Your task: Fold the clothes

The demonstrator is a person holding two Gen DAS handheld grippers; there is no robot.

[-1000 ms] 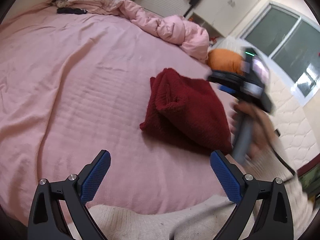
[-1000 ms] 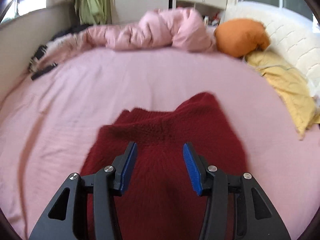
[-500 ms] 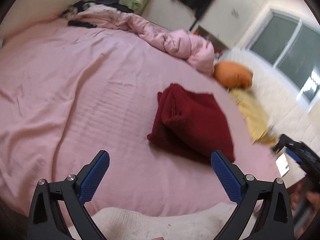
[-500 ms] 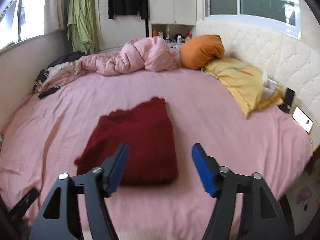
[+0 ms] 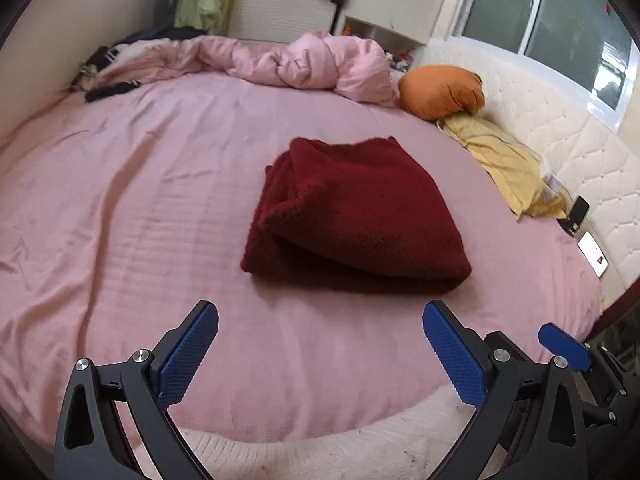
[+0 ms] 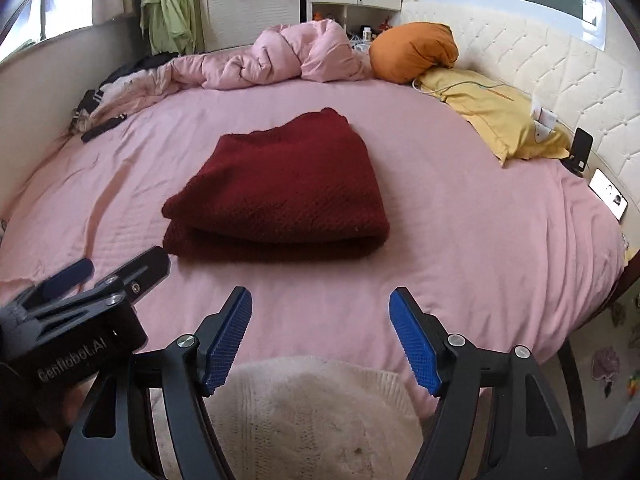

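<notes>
Dark-red knit sweater point(image 6: 280, 184), folded flat

We see pink duvet point(image 6: 280, 56) bunched at bed's point(image 6: 460, 240) far edge, orange pillow point(image 6: 414, 52) beside it, yellow pillowcase point(image 6: 500, 116) along right edge.

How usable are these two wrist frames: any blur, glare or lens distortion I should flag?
Left wrist view: red sweater slightly soft, window bright but not blown out, strong fisheye bending of the bed edge. Right wrist view: sharper, sweater knit readable; the left tool at lower left is motion-blurred; dark vignette in the corners.
</notes>
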